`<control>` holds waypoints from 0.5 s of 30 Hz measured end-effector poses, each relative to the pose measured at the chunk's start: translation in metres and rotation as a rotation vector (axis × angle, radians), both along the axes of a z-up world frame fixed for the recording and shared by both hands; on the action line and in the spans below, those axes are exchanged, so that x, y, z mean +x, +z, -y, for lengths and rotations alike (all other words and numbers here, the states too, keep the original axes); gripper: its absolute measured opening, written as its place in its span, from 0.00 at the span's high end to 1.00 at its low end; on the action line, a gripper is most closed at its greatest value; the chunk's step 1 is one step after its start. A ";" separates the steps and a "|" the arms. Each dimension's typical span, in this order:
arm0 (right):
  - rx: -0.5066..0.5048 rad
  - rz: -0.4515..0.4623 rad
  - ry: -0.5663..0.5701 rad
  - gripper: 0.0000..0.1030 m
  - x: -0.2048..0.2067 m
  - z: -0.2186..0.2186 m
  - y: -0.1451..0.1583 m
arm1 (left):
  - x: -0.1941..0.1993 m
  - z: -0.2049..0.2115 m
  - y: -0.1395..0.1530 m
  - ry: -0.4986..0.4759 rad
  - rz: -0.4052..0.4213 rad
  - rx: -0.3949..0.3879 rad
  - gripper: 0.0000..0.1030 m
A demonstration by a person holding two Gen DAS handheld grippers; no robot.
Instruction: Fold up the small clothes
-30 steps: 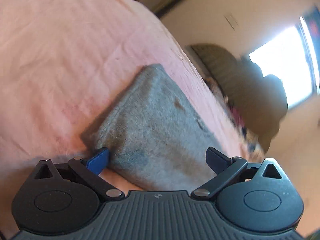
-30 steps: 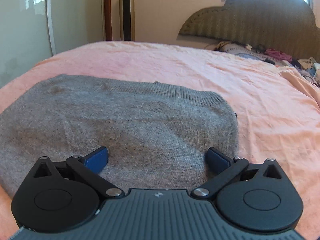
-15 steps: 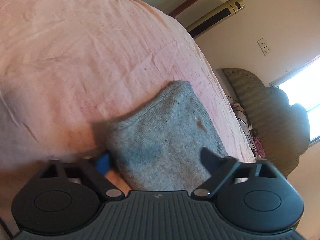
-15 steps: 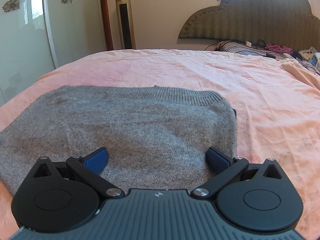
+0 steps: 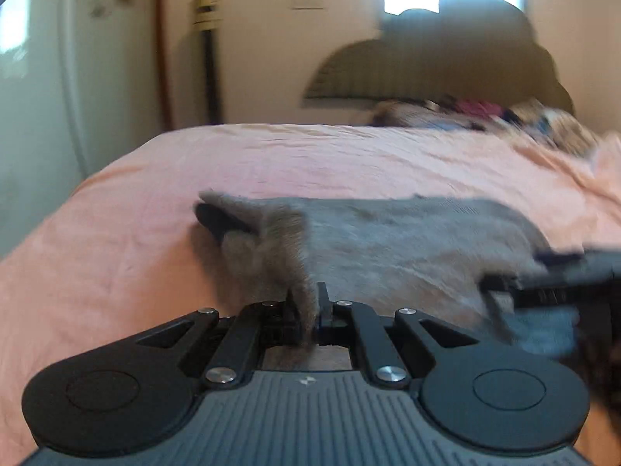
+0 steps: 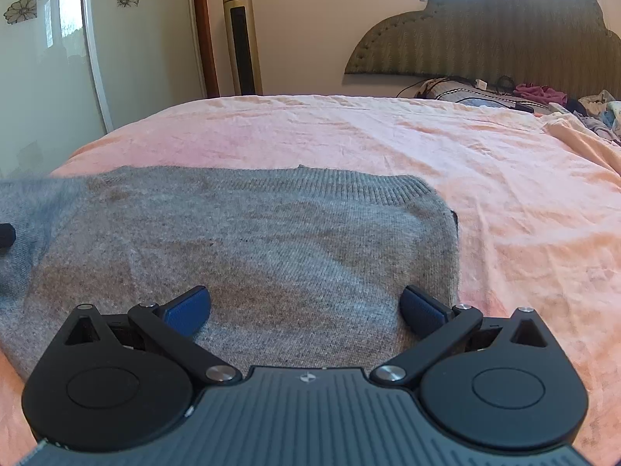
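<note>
Left tongs [image 5: 308, 310] pinch fuzzy grey knit sweater [image 6: 271, 240] on wrinkled pink sheet [image 6: 504, 194].

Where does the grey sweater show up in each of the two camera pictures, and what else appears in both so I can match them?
Left wrist view: the sweater lies across the middle and right, its near left corner pinched in the left gripper.
Right wrist view: it fills the left and centre, spread flat behind the open right gripper.
Shared landmark: the headboard, upper right in both.
</note>
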State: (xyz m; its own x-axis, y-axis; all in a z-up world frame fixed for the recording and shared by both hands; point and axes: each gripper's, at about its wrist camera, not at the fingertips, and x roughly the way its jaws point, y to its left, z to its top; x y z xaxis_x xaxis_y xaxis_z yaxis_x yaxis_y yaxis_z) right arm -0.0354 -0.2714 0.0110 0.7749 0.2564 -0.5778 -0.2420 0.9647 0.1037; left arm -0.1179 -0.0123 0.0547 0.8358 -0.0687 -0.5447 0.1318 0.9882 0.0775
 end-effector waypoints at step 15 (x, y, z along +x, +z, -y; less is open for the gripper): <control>0.564 -0.557 0.354 0.01 0.135 -0.092 0.036 | -0.012 0.005 -0.038 -0.096 -0.001 -0.005 0.94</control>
State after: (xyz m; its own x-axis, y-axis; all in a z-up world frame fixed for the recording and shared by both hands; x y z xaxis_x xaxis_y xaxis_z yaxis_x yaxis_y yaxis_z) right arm 0.1000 -0.1794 0.0470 0.2377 0.7912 -0.5635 -0.2901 0.6114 0.7362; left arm -0.1294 -0.0172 0.0170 0.8249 -0.1513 -0.5447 0.2259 0.9715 0.0723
